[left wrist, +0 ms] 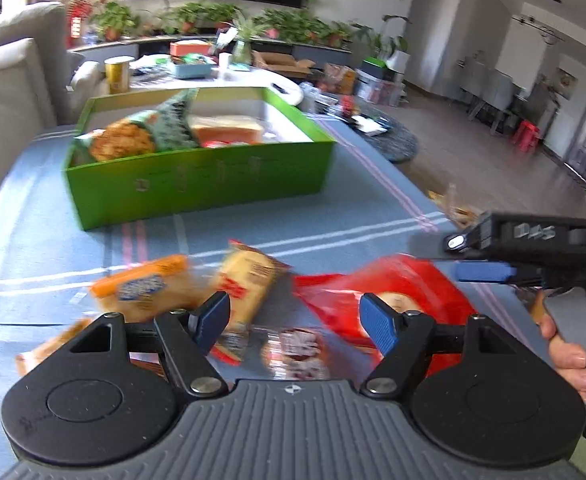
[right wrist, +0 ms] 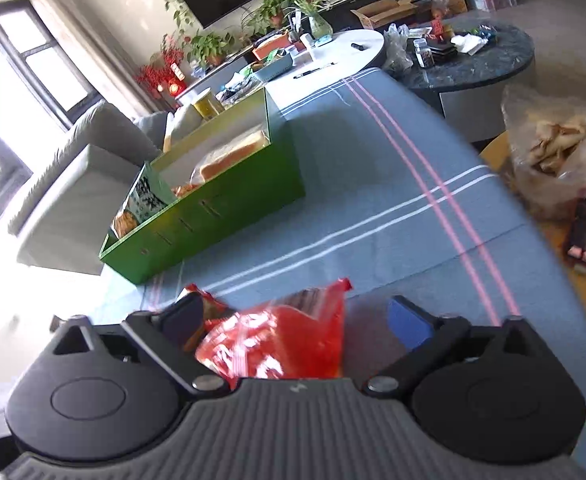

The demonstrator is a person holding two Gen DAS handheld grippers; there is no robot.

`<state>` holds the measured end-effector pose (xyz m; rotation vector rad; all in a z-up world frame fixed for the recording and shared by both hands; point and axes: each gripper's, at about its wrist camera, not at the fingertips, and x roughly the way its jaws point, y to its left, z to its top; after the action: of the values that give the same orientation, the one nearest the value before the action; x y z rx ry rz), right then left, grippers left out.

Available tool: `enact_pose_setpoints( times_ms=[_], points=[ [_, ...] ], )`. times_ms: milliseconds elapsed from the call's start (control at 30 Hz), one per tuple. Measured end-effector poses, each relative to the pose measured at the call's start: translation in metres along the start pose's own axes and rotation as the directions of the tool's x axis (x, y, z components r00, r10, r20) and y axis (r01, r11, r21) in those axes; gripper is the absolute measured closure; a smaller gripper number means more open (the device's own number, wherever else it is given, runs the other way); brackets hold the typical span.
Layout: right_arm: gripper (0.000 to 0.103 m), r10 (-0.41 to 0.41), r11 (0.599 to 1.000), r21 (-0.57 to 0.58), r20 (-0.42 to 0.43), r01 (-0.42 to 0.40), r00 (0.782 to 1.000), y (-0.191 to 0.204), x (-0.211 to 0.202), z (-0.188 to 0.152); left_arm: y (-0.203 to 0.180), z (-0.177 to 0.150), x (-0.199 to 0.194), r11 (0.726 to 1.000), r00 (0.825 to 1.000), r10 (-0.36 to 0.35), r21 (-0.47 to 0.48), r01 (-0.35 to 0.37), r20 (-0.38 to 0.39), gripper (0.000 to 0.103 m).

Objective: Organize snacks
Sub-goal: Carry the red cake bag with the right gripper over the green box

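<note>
**A:** Snacks were still loose on the blue striped tablecloth [left wrist: 333, 208], so the sorting was only partly done. The green box [left wrist: 197, 184] sat farther back on the cloth and already held a few packets, among them a pale loaf-like one [left wrist: 229, 130] and a dark green wrapper [left wrist: 177, 124].

**B:** And the grippers?

**A:** The left gripper [left wrist: 295, 316] hovered with its jaws parted and nothing between the pads. Below and ahead of it lay an orange packet [left wrist: 145, 288], a yellow packet [left wrist: 245, 284] and a small pink-and-white one [left wrist: 297, 352], all blurred. The right gripper [right wrist: 297, 320] had its jaws spread wide around the red bag [right wrist: 277, 344]. In the right wrist view the left finger was right against the bag's edge, while the blue pad [right wrist: 409, 320] stood clear of it, so I judged it as not yet gripped.

**B:** So which step was that?

**A:** The reach for the red bag, I'd say. From the left wrist view the right gripper [left wrist: 477, 256] came in from the side above that bag [left wrist: 381, 292], with the person's hand [left wrist: 569, 356] on its handle.

**B:** What did the next move call for?

**A:** Closing on the bag's crinkled top without crushing it, then lifting and carrying it across to the box's open space at the right. The film looked slippery and slack, so a firm pinch seemed wise.
</note>
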<state>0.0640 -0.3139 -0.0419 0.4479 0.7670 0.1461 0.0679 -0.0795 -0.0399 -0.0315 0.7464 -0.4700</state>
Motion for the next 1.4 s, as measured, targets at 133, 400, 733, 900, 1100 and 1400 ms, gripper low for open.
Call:
enact_pose_setpoints(
  times_ms=[133, 400, 733, 900, 1100, 1400],
  points=[
    [0.038, 0.051, 0.998, 0.041, -0.065, -0.049, 0.997, -0.015, 0.005, -0.003, -0.024, -0.002, 0.007, 0.997, 0.997, -0.065, 0.045, 0.067, -0.035, 0.034],
    [0.035, 0.091, 0.995, 0.044, -0.090, -0.087, 0.992, -0.015, 0.000, -0.007, -0.041, -0.006, 0.033, 0.990, 0.985, -0.125, 0.056, 0.132, -0.118, 0.034],
    [0.032, 0.087, 0.996, 0.038, -0.128, -0.082, 0.988, -0.008, 0.016, -0.003, -0.053, 0.002, 0.050, 0.986, 0.984, -0.132, 0.084, 0.142, -0.120, 0.031],
    [0.034, 0.065, 0.998, -0.001, -0.128, -0.066, 0.990, -0.002, 0.020, -0.003, -0.055, 0.003, 0.050, 0.985, 0.986, -0.138, 0.087, 0.147, -0.097, 0.030],
    [0.036, 0.109, 0.994, -0.006, -0.106, -0.111, 0.988, 0.005, 0.011, -0.002, -0.059, 0.009, 0.032, 0.981, 0.988, -0.154, 0.120, 0.153, -0.008, 0.032],
    [0.037, 0.184, 0.983, -0.023, -0.018, -0.184, 0.983, 0.027, -0.003, 0.019, -0.055, 0.032, 0.009, 0.982, 0.988, -0.127, 0.151, 0.113, 0.086, 0.032]
  ],
)
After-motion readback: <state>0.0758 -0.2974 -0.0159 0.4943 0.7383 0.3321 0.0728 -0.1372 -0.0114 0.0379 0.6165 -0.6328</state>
